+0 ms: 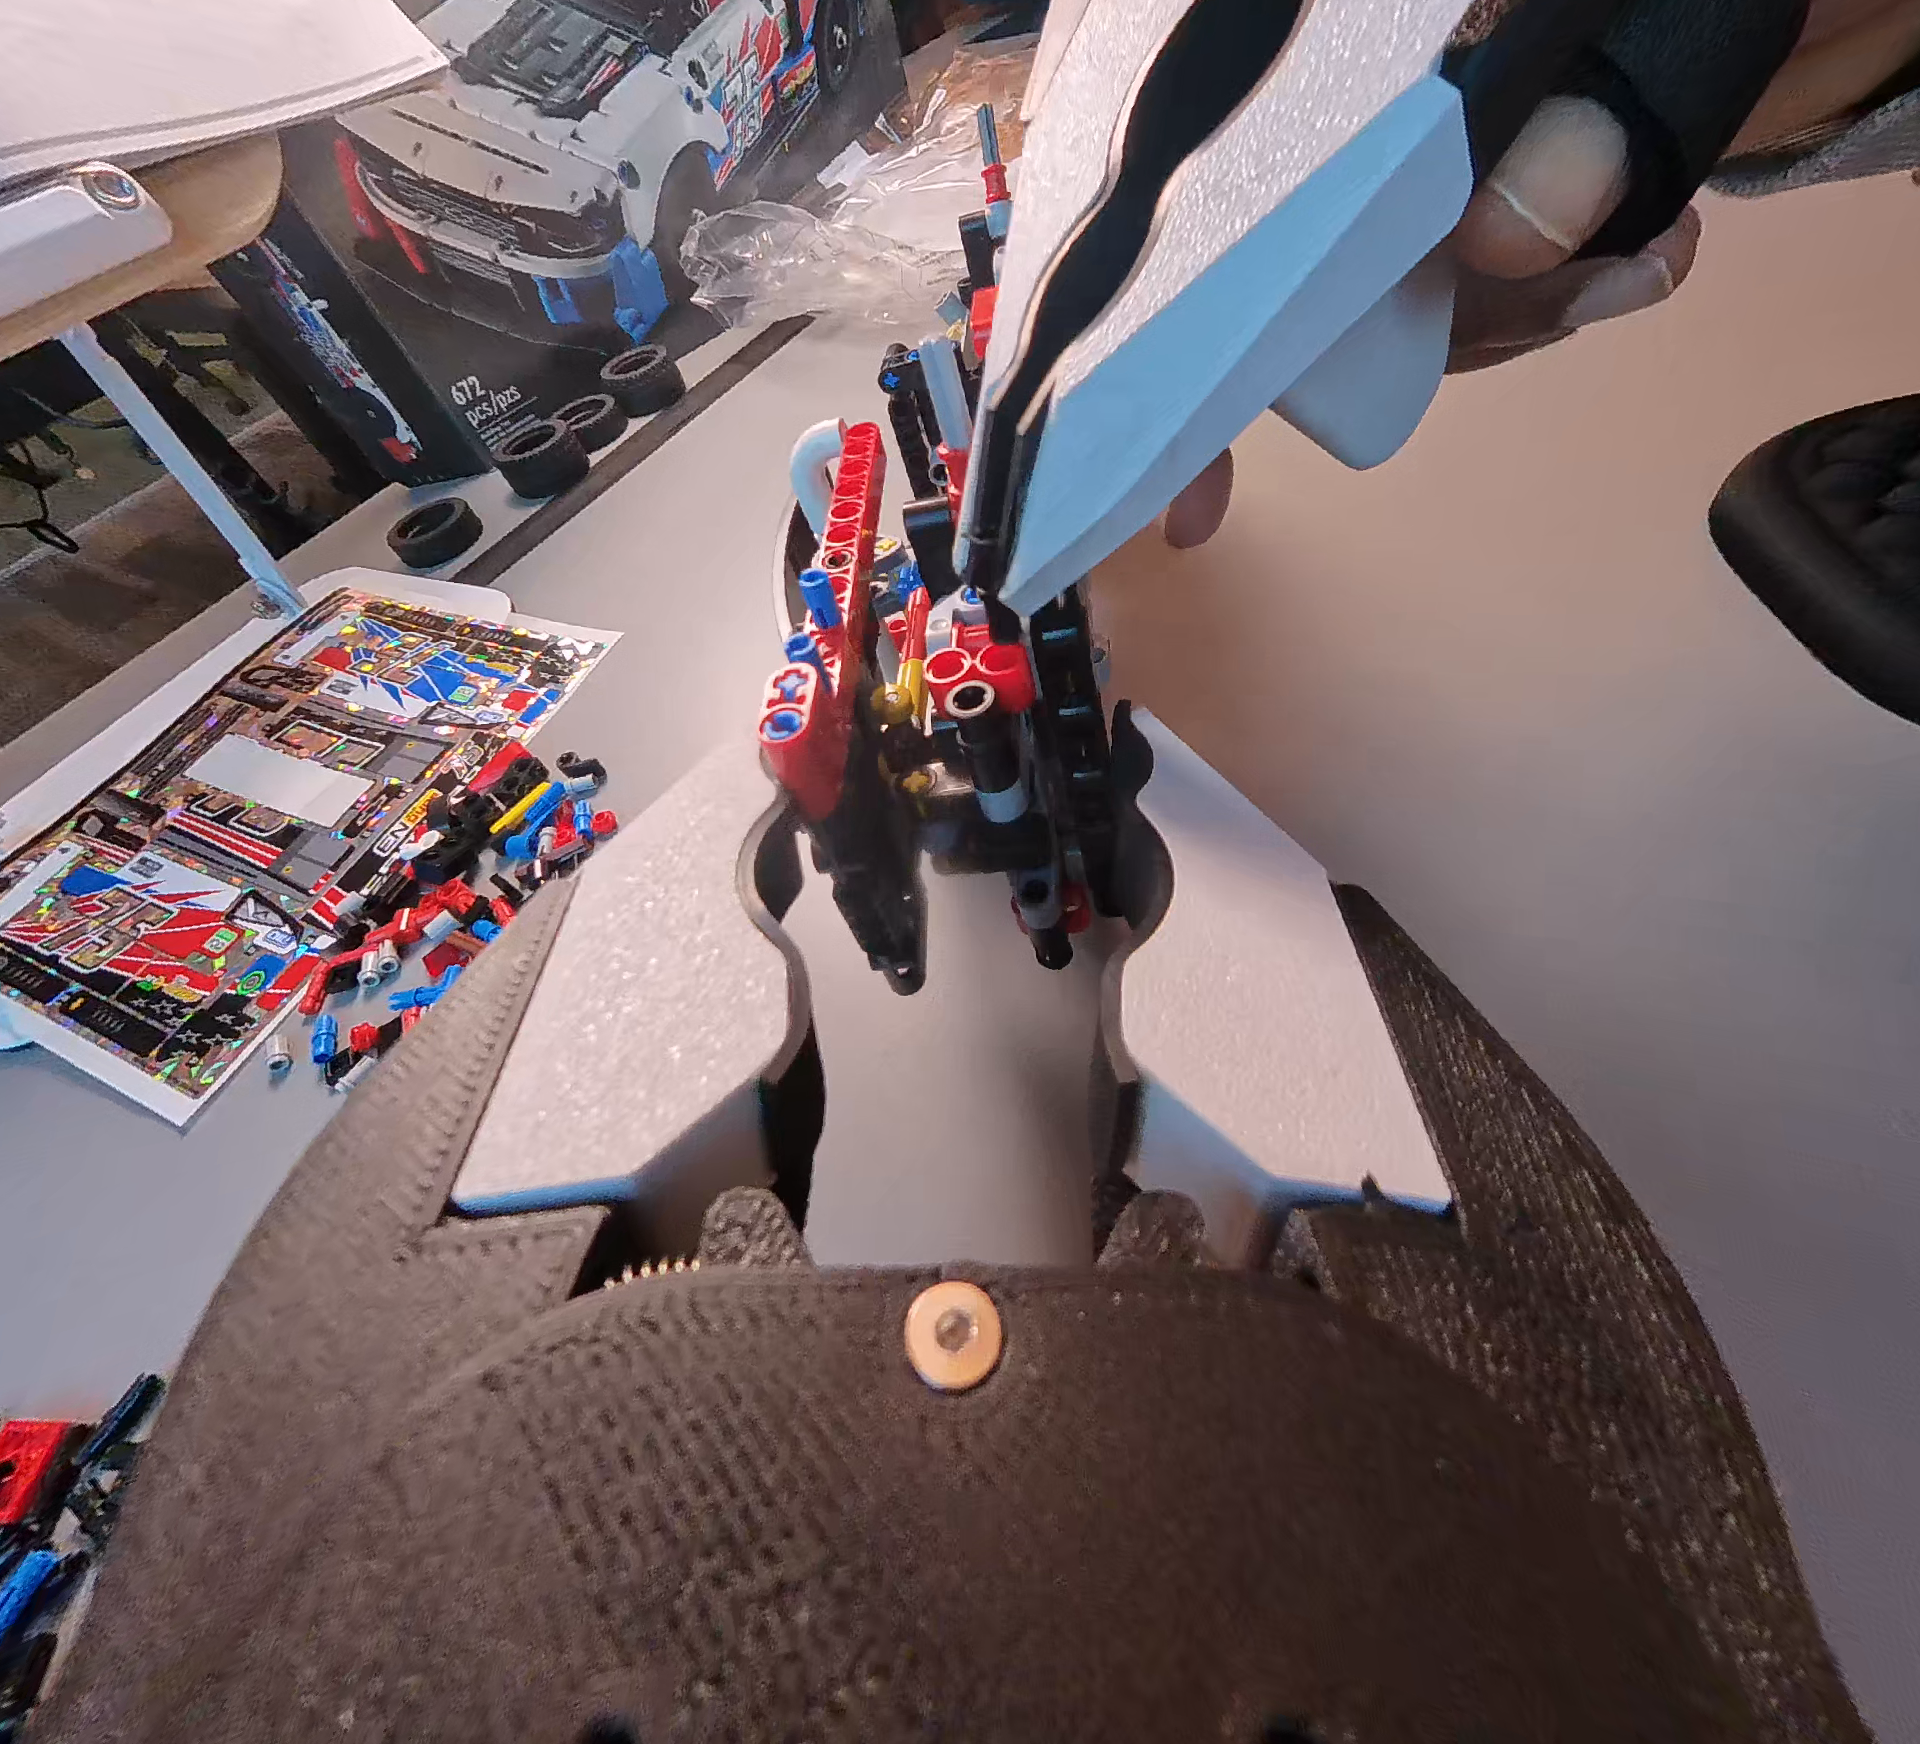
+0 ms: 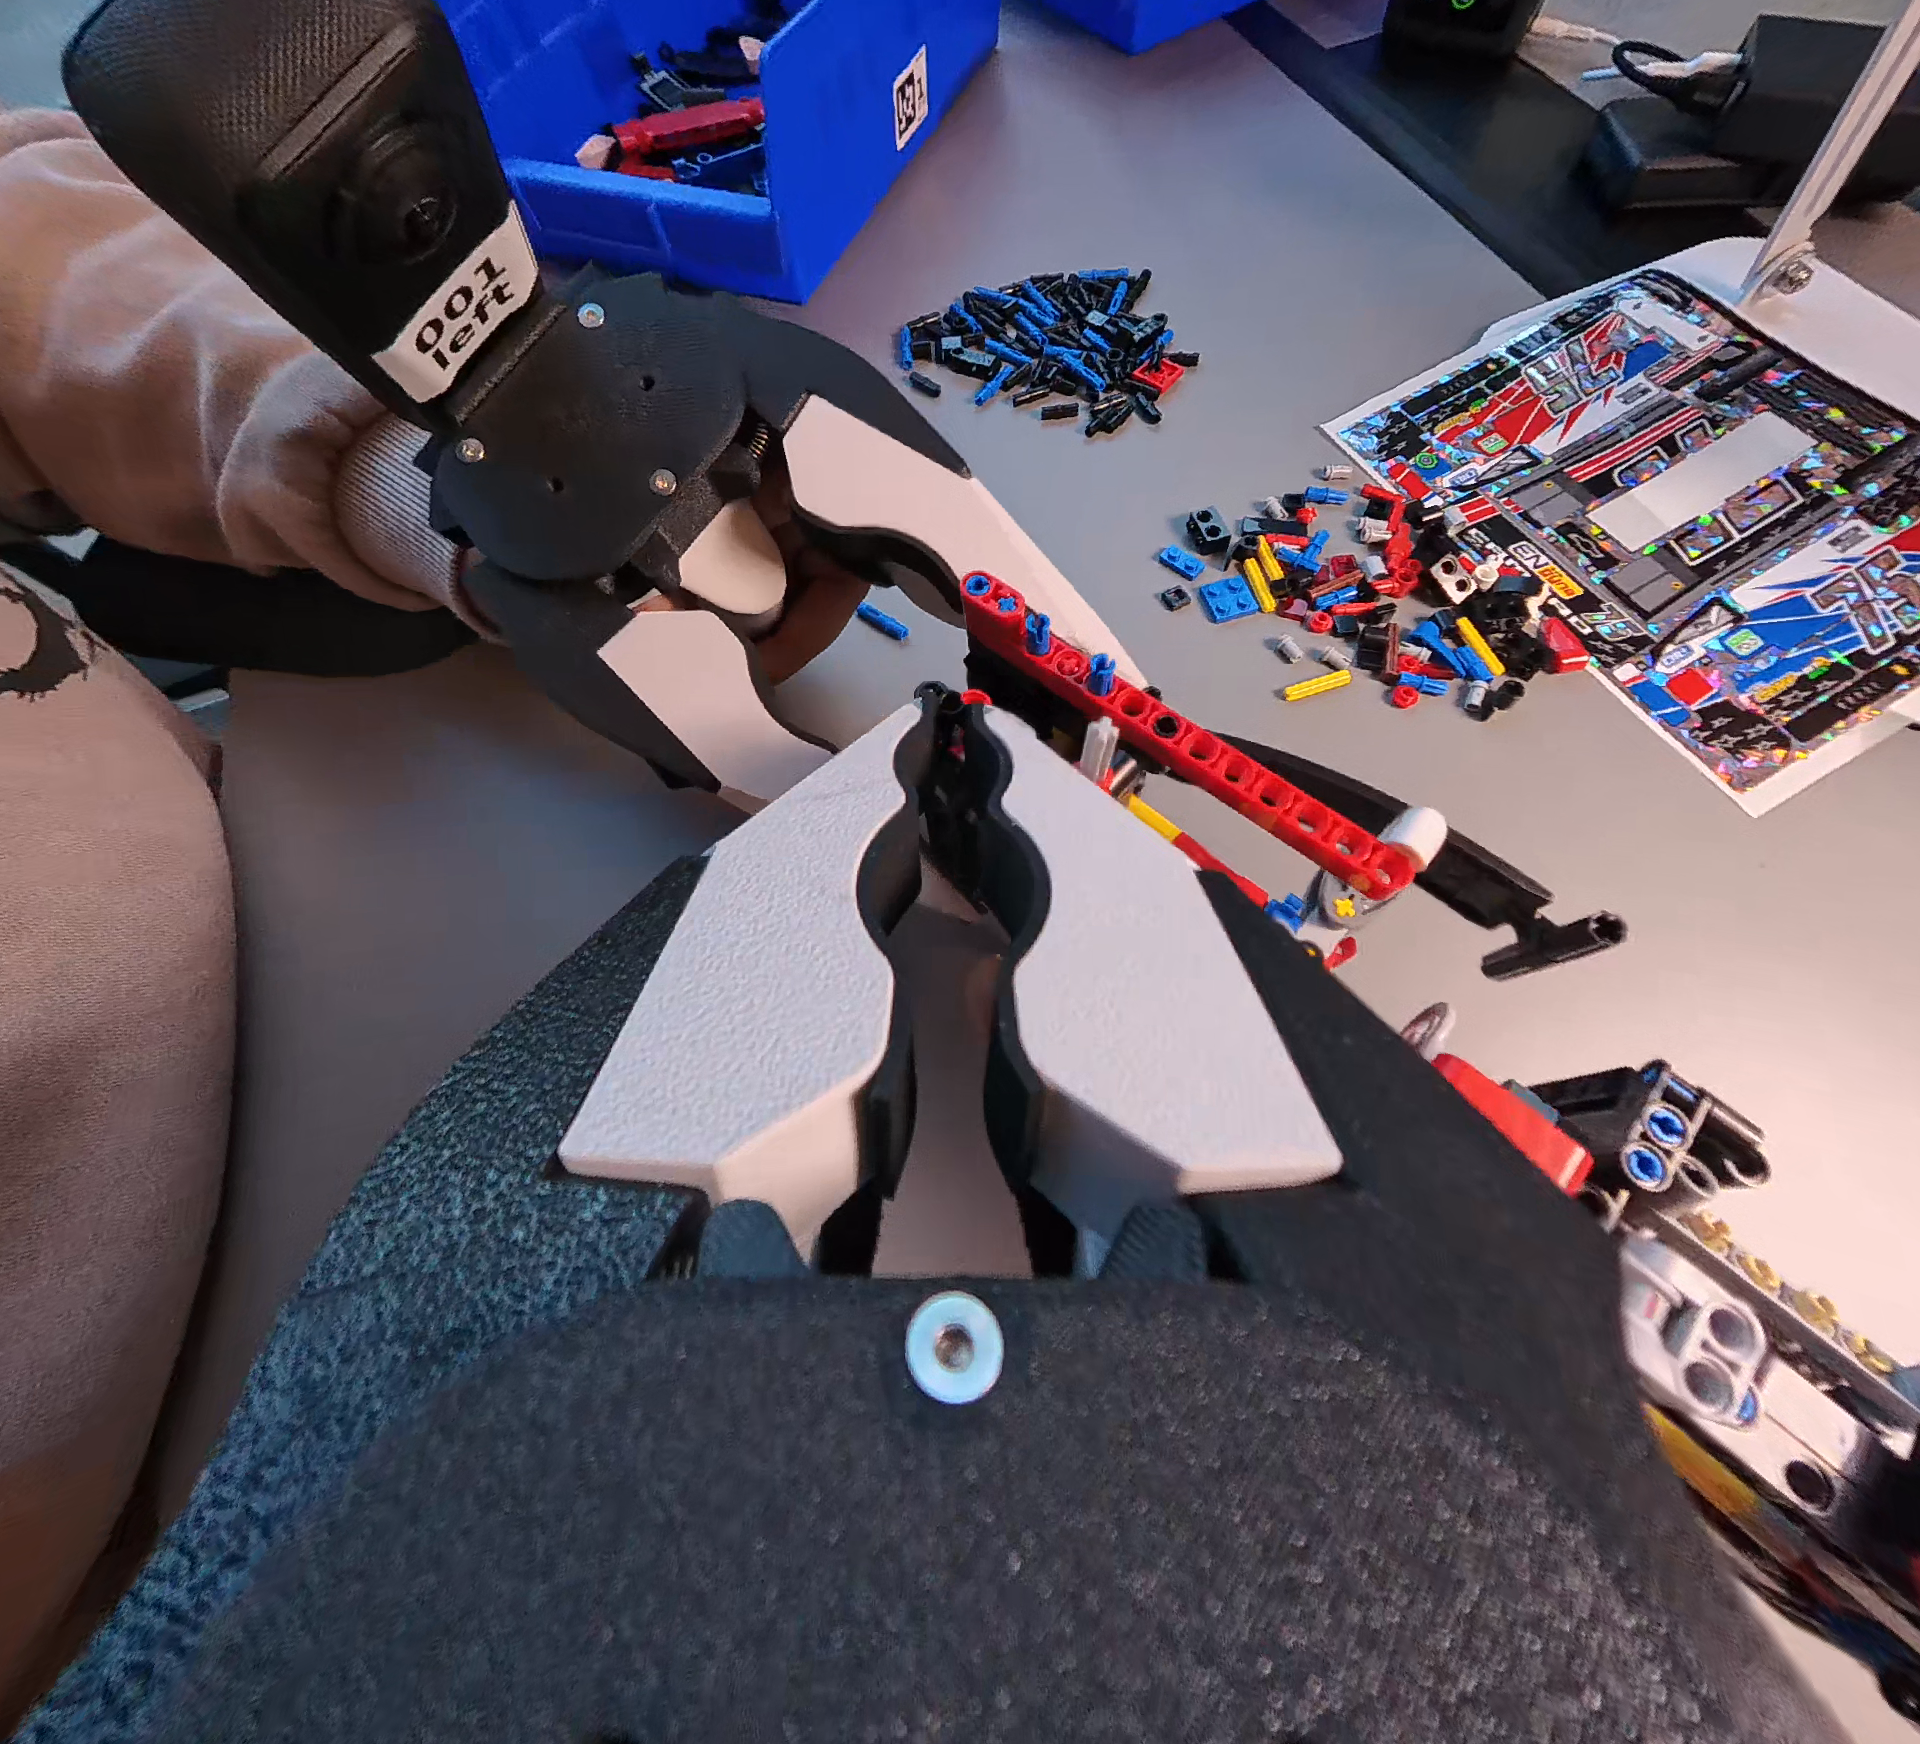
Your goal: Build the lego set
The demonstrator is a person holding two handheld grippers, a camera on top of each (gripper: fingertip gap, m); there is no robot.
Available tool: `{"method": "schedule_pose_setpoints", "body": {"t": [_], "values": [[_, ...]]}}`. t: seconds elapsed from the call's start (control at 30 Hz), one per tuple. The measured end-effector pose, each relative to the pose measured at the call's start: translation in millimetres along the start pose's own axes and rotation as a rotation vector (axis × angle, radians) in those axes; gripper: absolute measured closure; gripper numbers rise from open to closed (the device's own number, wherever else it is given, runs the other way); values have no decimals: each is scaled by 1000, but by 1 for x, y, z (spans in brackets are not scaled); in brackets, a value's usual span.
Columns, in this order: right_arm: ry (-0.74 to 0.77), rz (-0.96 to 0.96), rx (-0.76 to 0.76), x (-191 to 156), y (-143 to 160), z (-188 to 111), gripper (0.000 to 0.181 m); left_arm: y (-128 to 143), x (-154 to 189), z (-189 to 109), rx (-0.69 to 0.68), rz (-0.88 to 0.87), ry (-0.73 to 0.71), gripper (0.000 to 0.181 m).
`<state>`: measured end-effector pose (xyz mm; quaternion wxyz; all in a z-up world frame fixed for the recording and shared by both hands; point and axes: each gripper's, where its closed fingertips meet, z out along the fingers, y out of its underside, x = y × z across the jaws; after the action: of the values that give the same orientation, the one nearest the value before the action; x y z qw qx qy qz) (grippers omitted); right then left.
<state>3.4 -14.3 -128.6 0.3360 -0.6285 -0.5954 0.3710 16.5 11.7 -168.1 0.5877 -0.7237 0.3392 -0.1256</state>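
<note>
On the left of the left wrist view, the sticker sheet (image 1: 270, 821) lies flat on the bench (image 1: 1507, 759), with loose small parts (image 1: 457, 894) scattered against its edge; a careless sweep could knock these off or bury the one needed next. At centre, the left hand-held gripper (image 1: 951, 821) has its fingers set wide around the lower end of the partly built chassis (image 1: 935, 707), which stands on end between them. Whether the pads actually press it, I cannot tell, so the assembly may pivot or slip if pushed from above. To the right, the right hand-held gripper (image 1: 992, 593) comes down with its tips drawn together, apparently pinching a small black piece at the red connector (image 1: 977, 671). The risk, in my judgement, lies here: a push off the hole's axis could jam the piece, pop neighbouring pins loose, or twist the long red beam (image 1: 842, 551) out of line.
</note>
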Motion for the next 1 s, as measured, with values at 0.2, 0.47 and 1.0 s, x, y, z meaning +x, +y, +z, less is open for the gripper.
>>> {"method": "schedule_pose_setpoints", "body": {"t": [0.2, 0.47, 1.0], "values": [[77, -46, -63, 1, -22, 1, 180, -1, 2, 0, 16, 6, 9, 125], [173, -3, -129, 1, -6, 7, 179, -2, 6, -1, 22, 33, 14, 125], [275, 18, -186, 2, 1, 5, 179, -3, 6, -1, 27, 17, 27, 125]]}}
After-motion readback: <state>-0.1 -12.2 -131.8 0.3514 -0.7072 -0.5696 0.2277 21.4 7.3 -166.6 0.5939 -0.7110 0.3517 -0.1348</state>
